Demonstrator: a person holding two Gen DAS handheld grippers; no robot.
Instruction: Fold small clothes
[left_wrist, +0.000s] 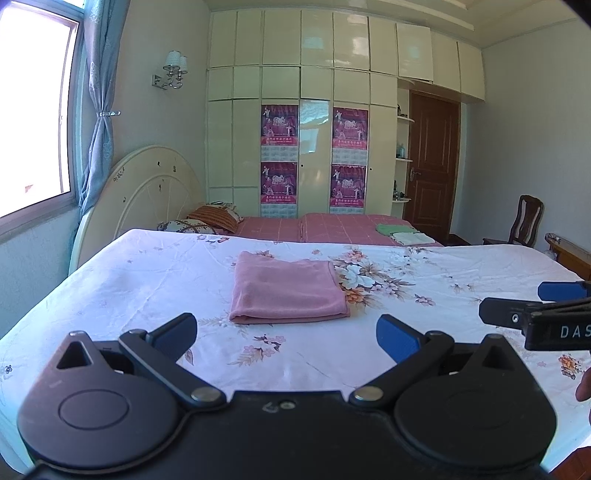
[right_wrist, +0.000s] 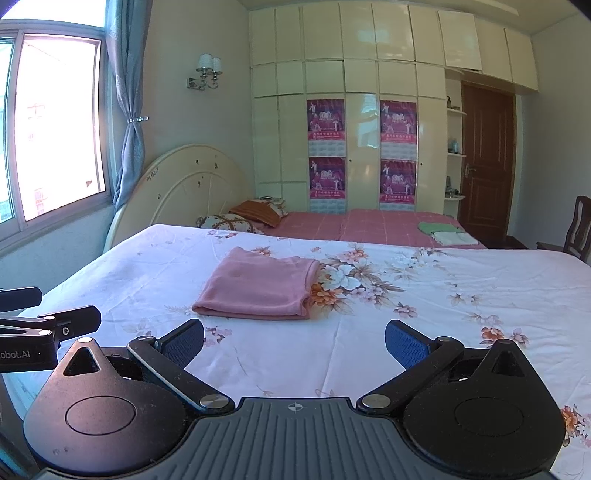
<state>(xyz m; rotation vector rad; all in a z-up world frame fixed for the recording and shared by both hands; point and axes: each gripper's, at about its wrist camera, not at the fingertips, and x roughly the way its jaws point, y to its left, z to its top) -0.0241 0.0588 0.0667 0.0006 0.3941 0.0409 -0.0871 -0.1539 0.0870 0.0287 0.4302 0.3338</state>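
Only the left wrist view catches a fingertip (left_wrist: 583, 387) at its right edge. One folded pink cloth (left_wrist: 286, 291) lies on the floral bedsheet (left_wrist: 147, 280), nothing blocking it. Left gripper (left_wrist: 288, 338) and right gripper (right_wrist: 294, 341) both hover short of it, fingers spread apart, empty. Four posters (right_wrist: 325, 120) hang on the wardrobe (right_wrist: 362, 110); two folded clothes (right_wrist: 447, 232) sit on the far bed (right_wrist: 369, 223).

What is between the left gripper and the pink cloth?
Nothing but bare flowered sheet. In the left wrist view the open left gripper sits just short of the folded pink cloth, not touching it.
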